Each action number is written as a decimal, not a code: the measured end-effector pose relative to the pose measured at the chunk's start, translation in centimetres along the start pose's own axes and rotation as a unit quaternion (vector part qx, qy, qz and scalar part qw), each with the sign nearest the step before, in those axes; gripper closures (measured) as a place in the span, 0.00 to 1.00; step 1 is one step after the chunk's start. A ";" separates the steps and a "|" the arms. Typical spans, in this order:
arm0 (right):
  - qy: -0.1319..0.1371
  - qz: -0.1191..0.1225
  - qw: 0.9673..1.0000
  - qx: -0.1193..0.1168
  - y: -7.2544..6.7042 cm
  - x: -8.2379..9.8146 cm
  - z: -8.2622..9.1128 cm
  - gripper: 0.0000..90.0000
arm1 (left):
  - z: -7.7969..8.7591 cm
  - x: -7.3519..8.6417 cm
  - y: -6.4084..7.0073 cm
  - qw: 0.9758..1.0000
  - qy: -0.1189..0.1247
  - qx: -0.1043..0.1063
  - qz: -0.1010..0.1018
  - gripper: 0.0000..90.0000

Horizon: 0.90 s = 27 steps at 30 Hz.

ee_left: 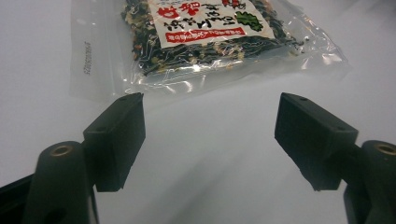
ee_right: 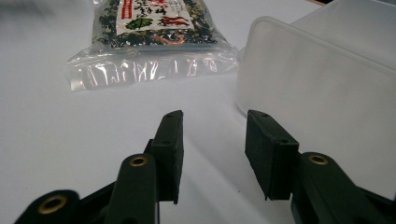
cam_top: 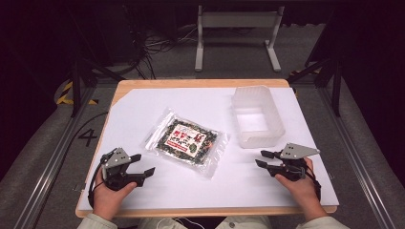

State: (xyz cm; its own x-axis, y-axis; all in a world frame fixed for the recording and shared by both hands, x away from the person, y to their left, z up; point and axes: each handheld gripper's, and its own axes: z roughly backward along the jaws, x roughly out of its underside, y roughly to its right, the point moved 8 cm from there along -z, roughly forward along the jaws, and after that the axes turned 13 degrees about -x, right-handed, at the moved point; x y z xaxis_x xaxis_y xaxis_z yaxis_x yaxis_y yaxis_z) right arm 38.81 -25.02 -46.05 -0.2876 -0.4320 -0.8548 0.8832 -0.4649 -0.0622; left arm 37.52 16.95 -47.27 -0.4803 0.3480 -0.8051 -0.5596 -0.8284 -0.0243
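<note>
High view: the bag (cam_top: 187,141) lies flat mid-table beside the seemingly empty tub (cam_top: 257,117), untouched, while the left gripper (cam_top: 142,164) and right gripper (cam_top: 262,159) rest on the sheet, jaws spread and holding nothing, so any packing appears unstarted.

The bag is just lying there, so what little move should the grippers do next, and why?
Probably ease the left gripper forward to the bag. Its jaws are open with nothing between them, and the bag's clear edge lies flat just ahead. The open tub beside it looks empty, so the bag may belong there.
</note>
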 end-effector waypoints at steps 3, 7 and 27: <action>0.000 -0.001 1.000 -0.002 0.0 -0.1 -0.2 0.62 | 0.3 -0.5 -0.1 1.000 -0.001 -0.001 0.001 0.26; -0.002 -0.001 1.000 -0.005 0.0 0.0 -0.3 0.62 | 0.6 -1.3 -0.5 1.000 0.006 -0.005 0.002 0.25; -0.010 -0.002 1.000 -0.011 -0.2 0.2 -0.7 0.60 | 0.0 -5.4 -3.2 0.999 0.031 -0.016 0.039 0.13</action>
State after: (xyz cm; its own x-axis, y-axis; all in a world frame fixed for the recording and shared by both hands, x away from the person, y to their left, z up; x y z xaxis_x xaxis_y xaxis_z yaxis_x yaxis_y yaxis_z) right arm 38.84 -24.48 -46.54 -0.2989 -0.4458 -0.8437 0.8896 -0.4502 -0.0772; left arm 41.92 17.70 -42.85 -0.4787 0.2557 -0.8399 -0.5003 -0.8656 0.0216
